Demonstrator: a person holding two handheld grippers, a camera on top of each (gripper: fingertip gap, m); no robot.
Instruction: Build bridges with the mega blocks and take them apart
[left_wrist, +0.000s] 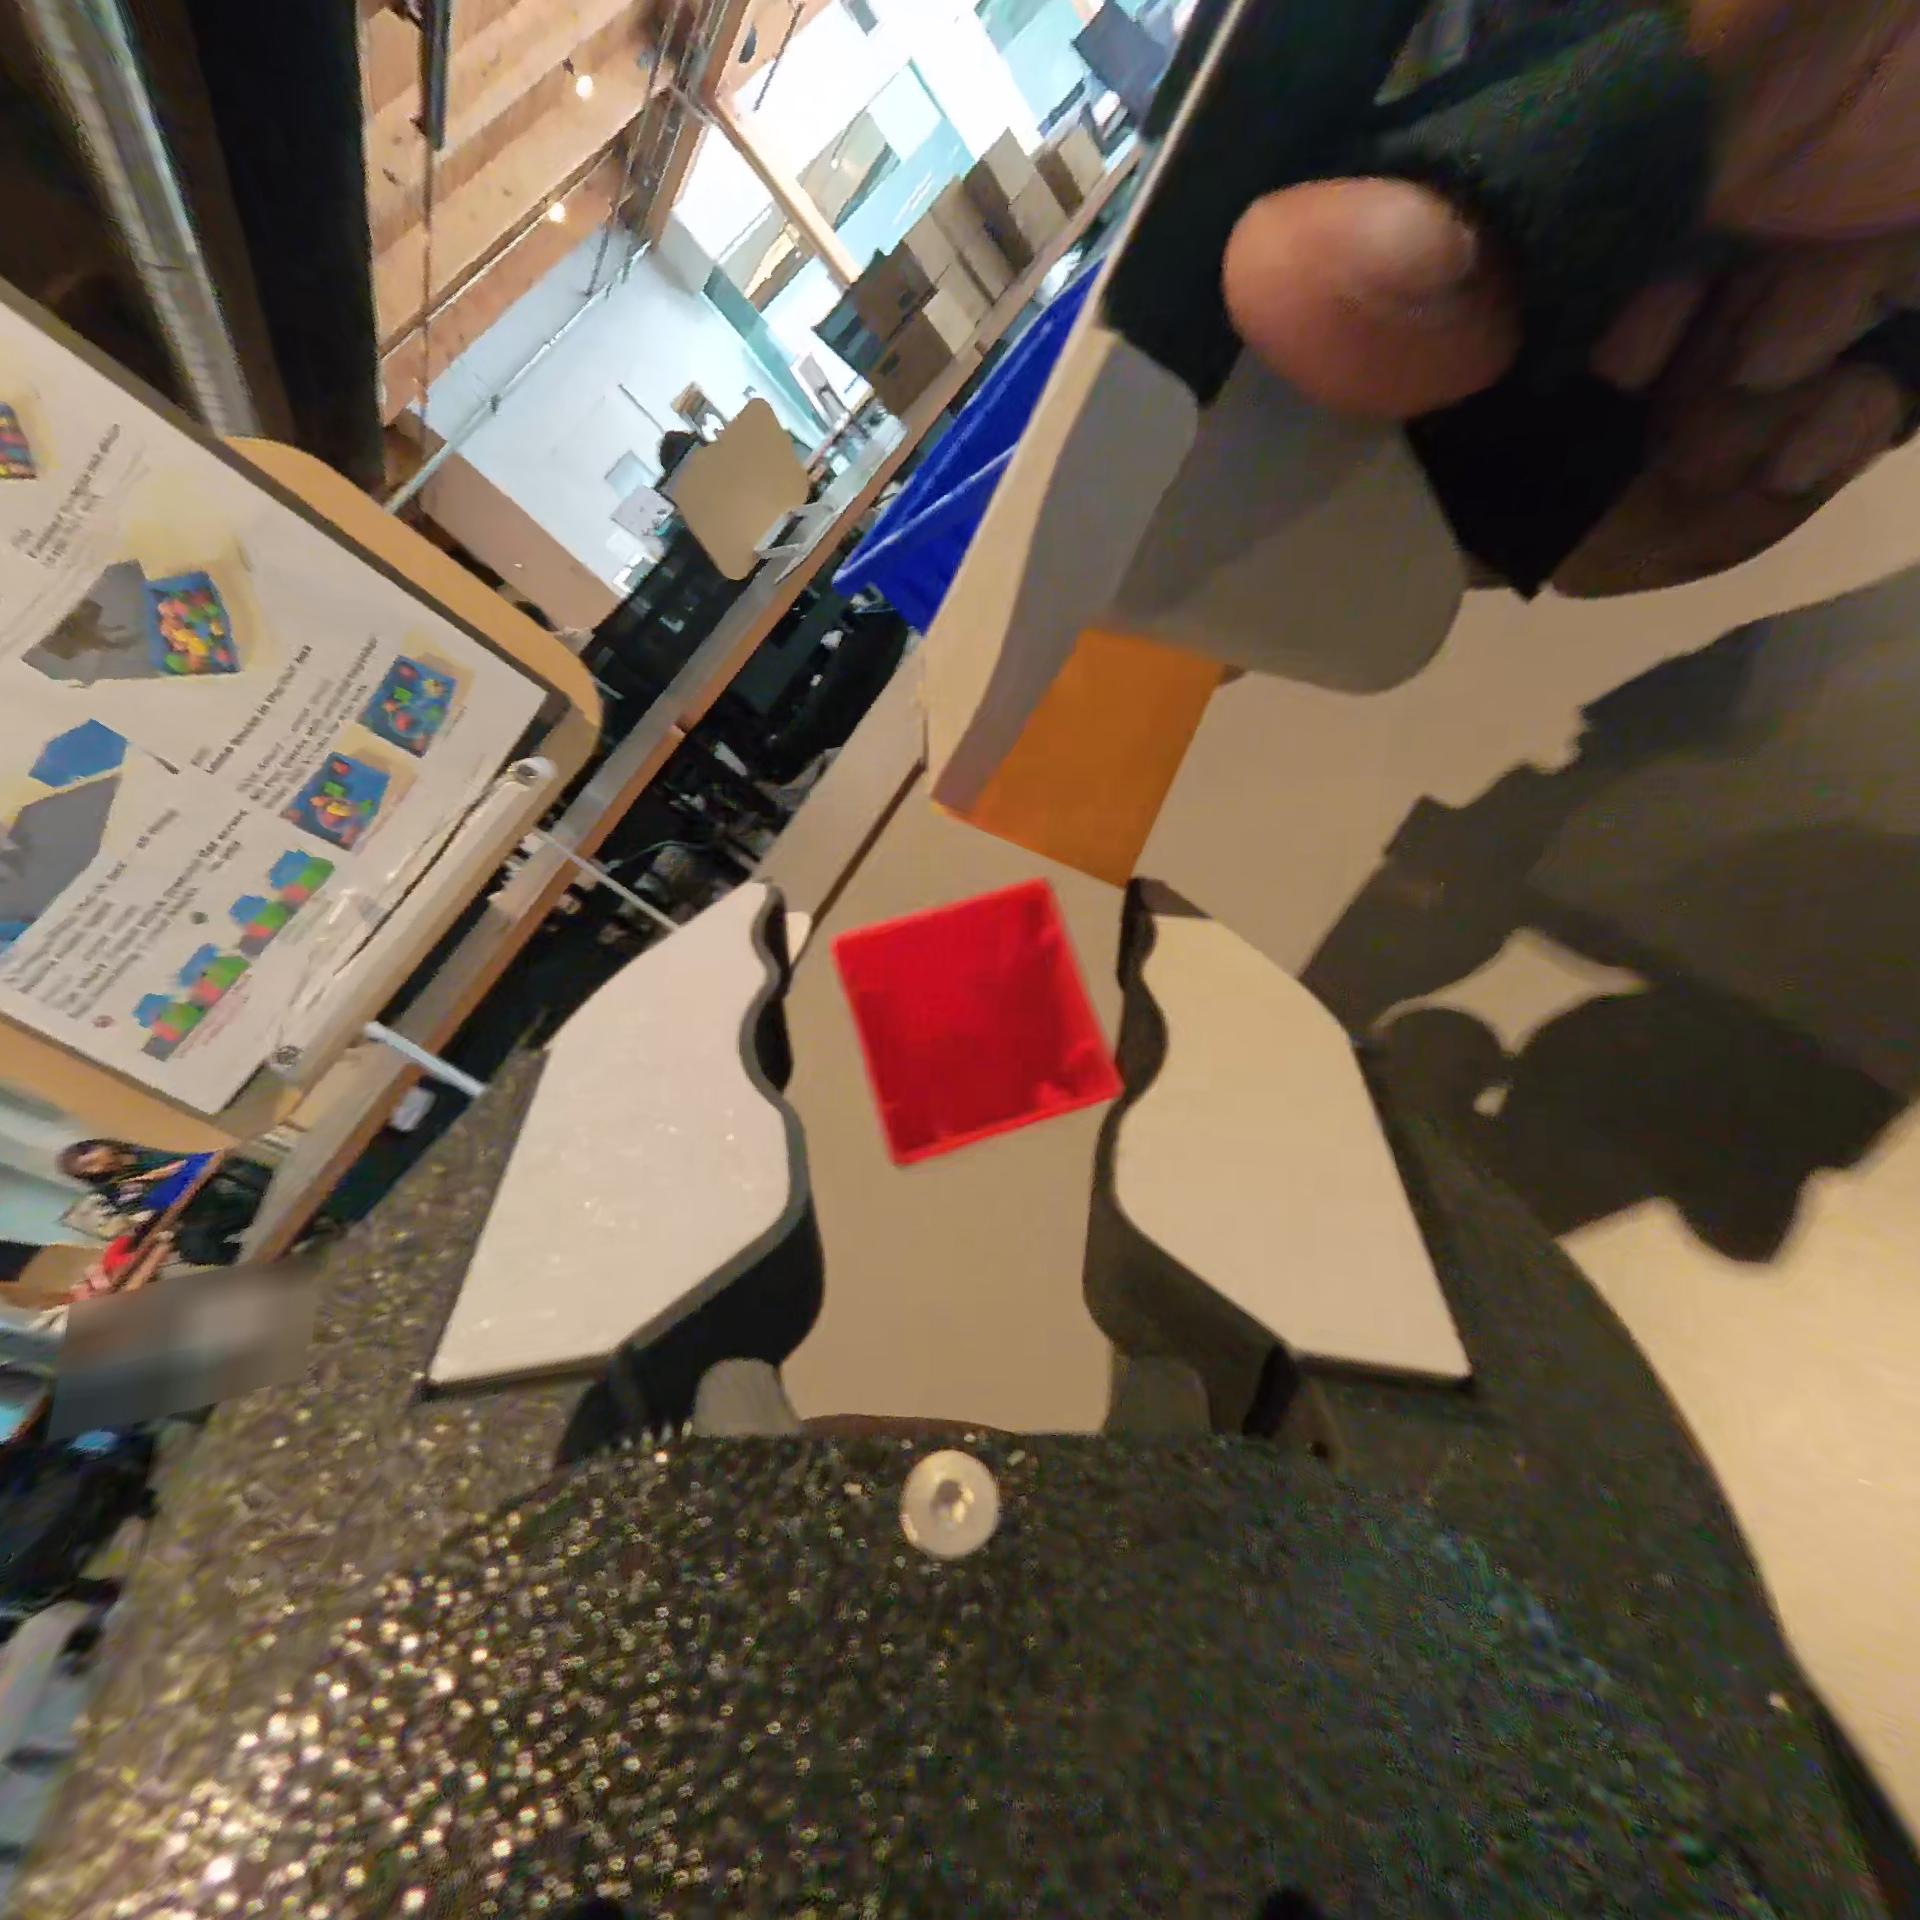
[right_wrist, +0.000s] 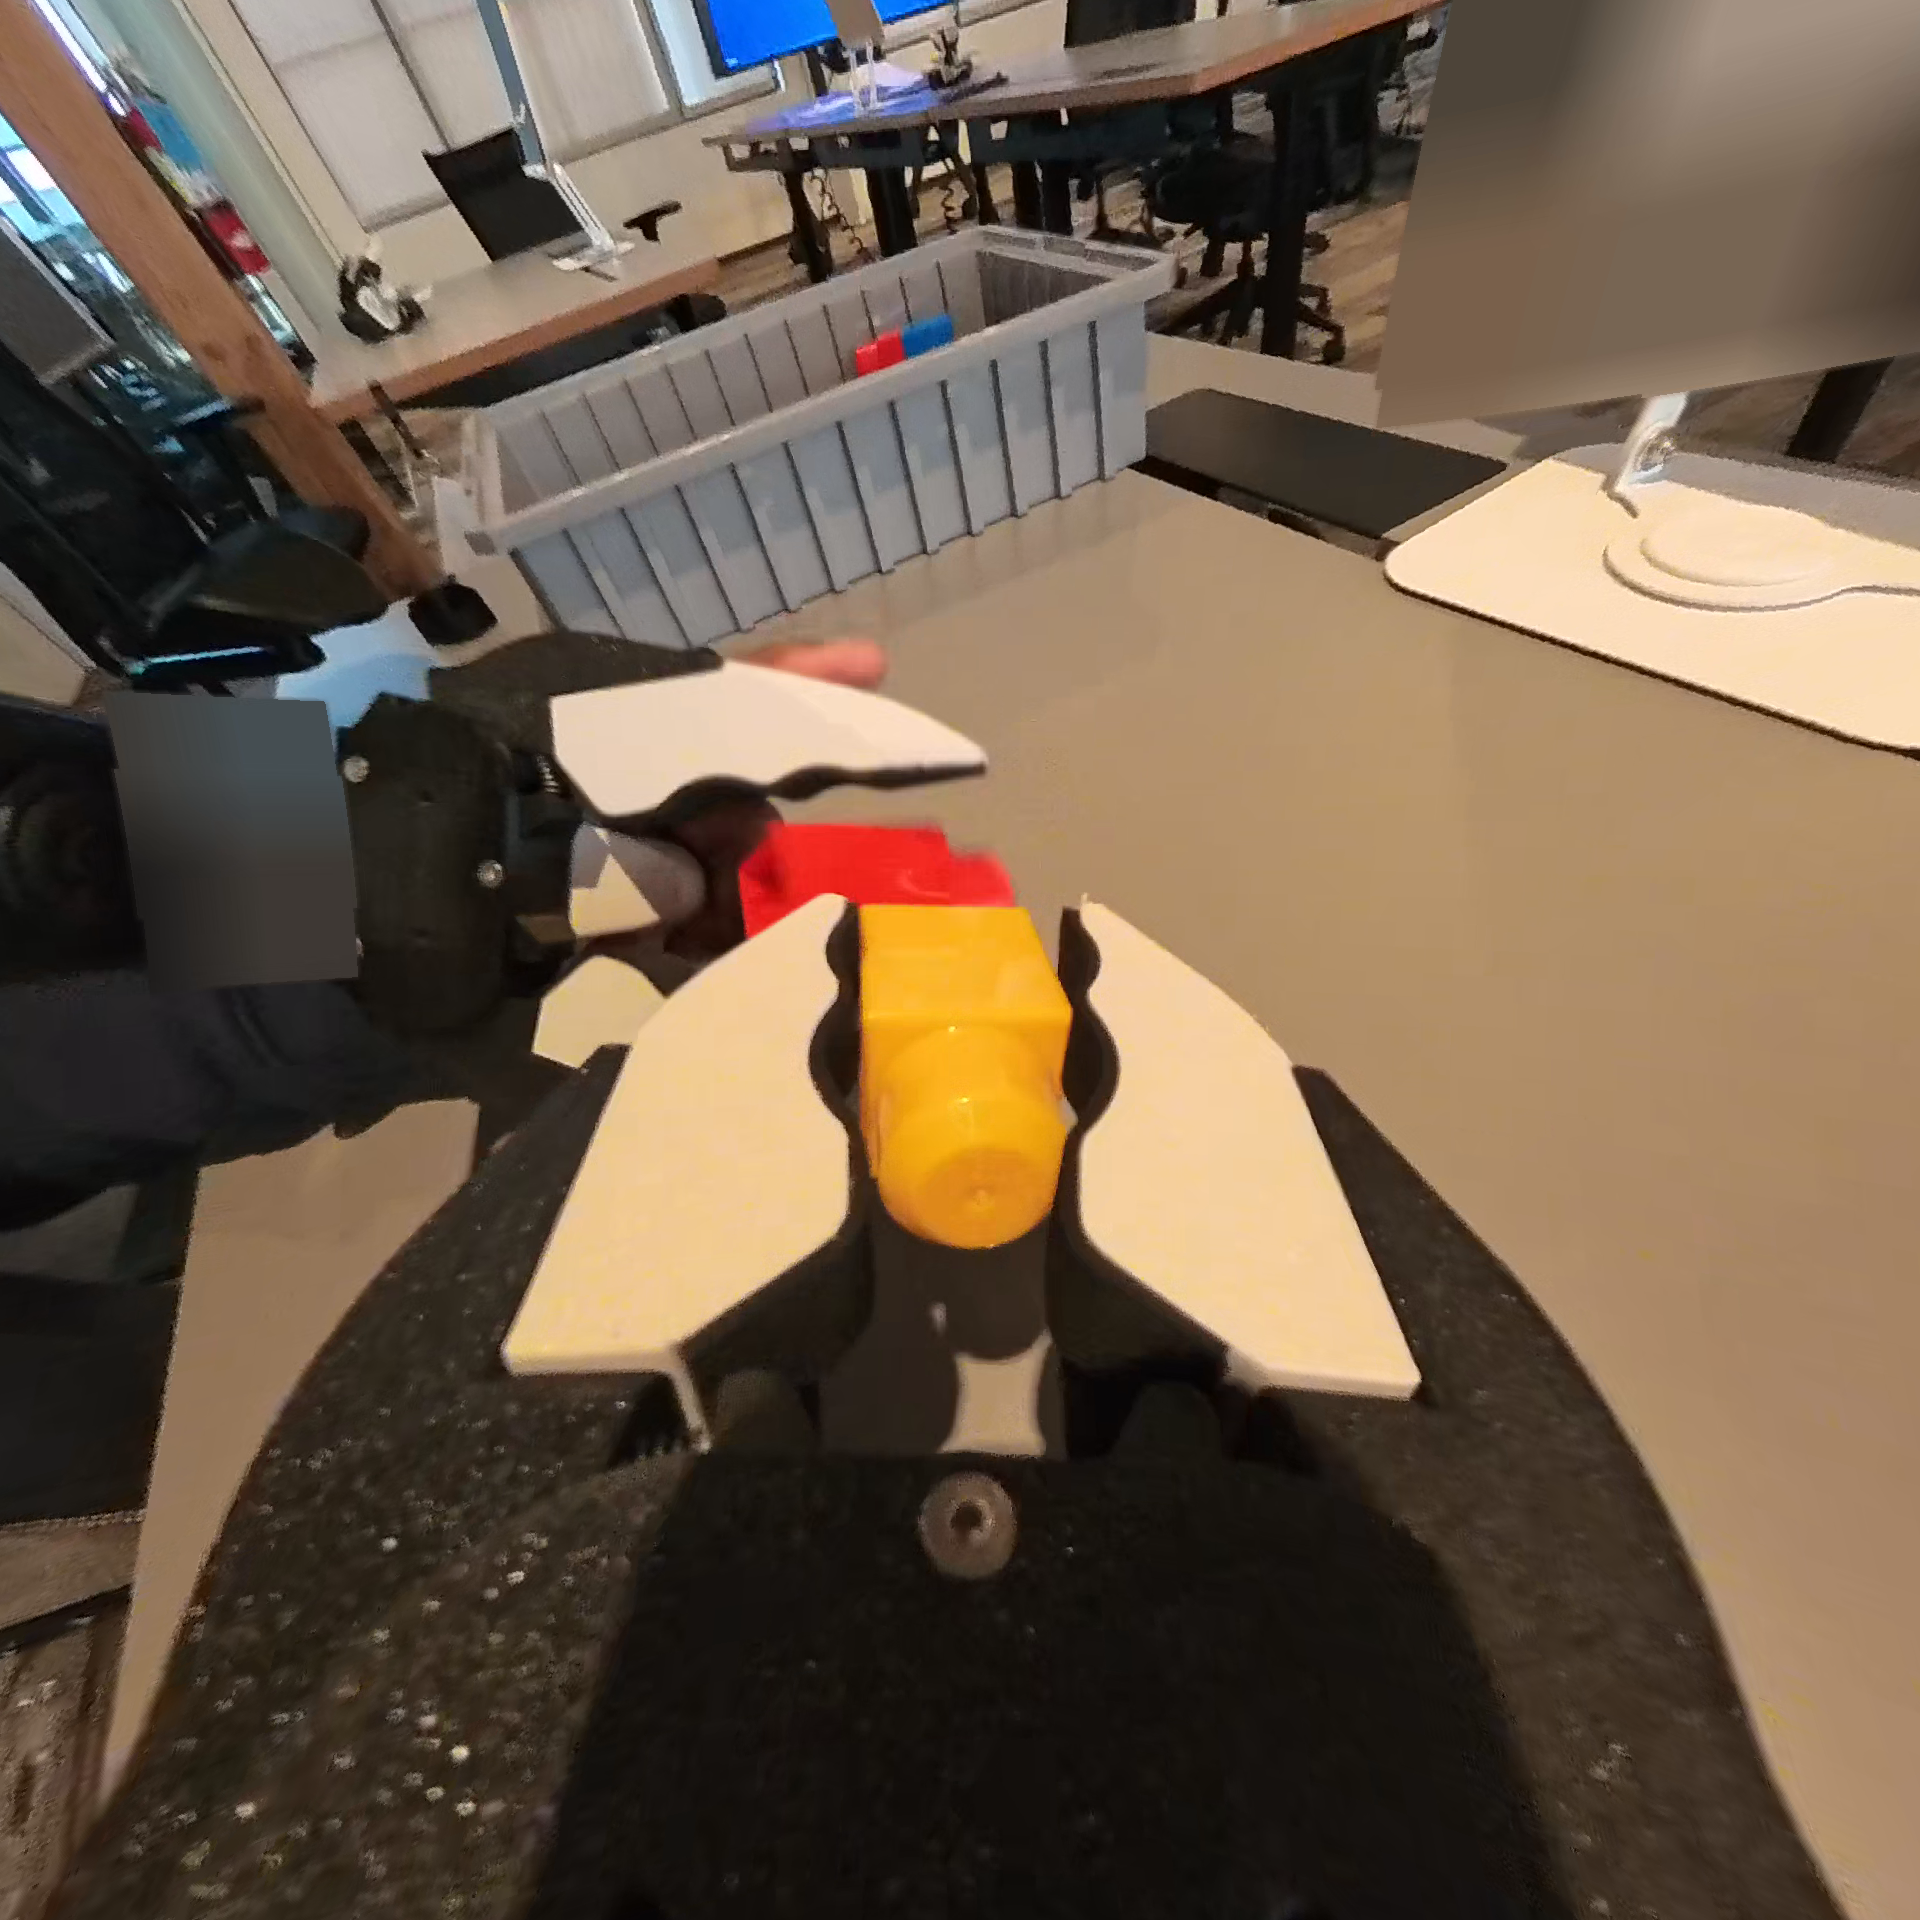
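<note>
My right gripper (right_wrist: 961, 909) is shut on a yellow one-stud block (right_wrist: 961, 1029), stud towards the camera, held above the grey table (right_wrist: 1299, 831). Just beyond it a red block (right_wrist: 873, 868) lies between the fingers (right_wrist: 748, 727) of my left gripper, which reaches in from the left. In the left wrist view my left gripper (left_wrist: 951, 914) is open, and the red block (left_wrist: 971, 1023) shows its hollow underside between the fingertips, with a gap at the left finger. The yellow block (left_wrist: 1091, 758) sits right above it, held by the right gripper's fingers (left_wrist: 1049, 540).
A grey ribbed bin (right_wrist: 810, 468) with red and blue blocks stands at the back of the table. A white monitor base (right_wrist: 1714, 561) and a black pad (right_wrist: 1299, 457) are at the right. An instruction sheet on a board (left_wrist: 208, 779) stands to the left. A hand (left_wrist: 1371, 301) grips the right tool. Only a small space, under 4 cm, lies between the two pairs of fingers.
</note>
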